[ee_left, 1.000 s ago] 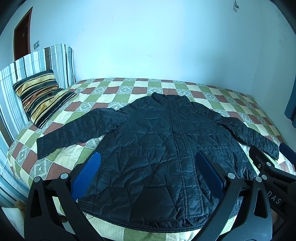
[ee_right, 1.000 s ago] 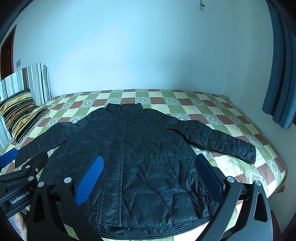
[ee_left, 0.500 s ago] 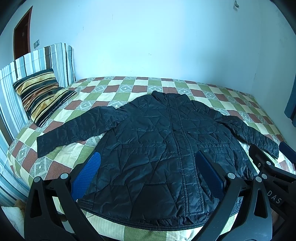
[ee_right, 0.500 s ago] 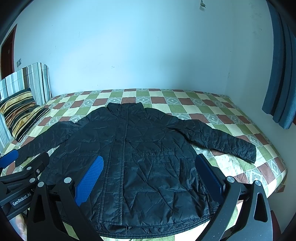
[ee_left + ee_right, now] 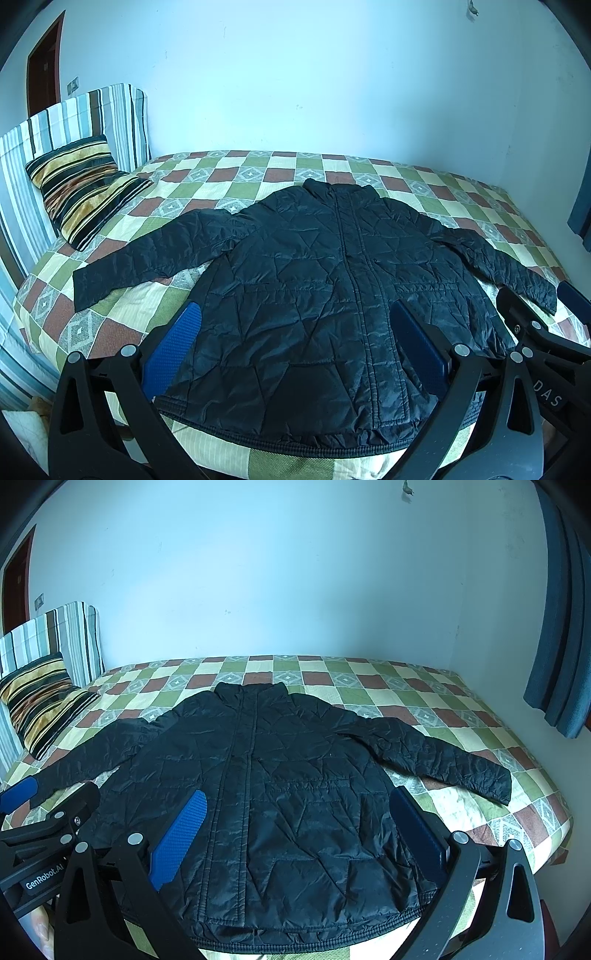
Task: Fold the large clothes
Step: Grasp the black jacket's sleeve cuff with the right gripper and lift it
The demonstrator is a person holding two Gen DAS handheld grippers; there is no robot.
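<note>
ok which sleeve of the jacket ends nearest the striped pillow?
The jacket's left-hand sleeve as the cameras see it: its cuff lies on the pillow side of the bed. The other sleeve reaches toward the curtain side.

Two markings are reading legibly. "GenRobot.AI" is showing in white on the black body of the left gripper [image 5: 18, 795], seen from the right wrist view. "DAS" is showing on the black body of the right gripper [image 5: 576, 301], partly cut off.
</note>
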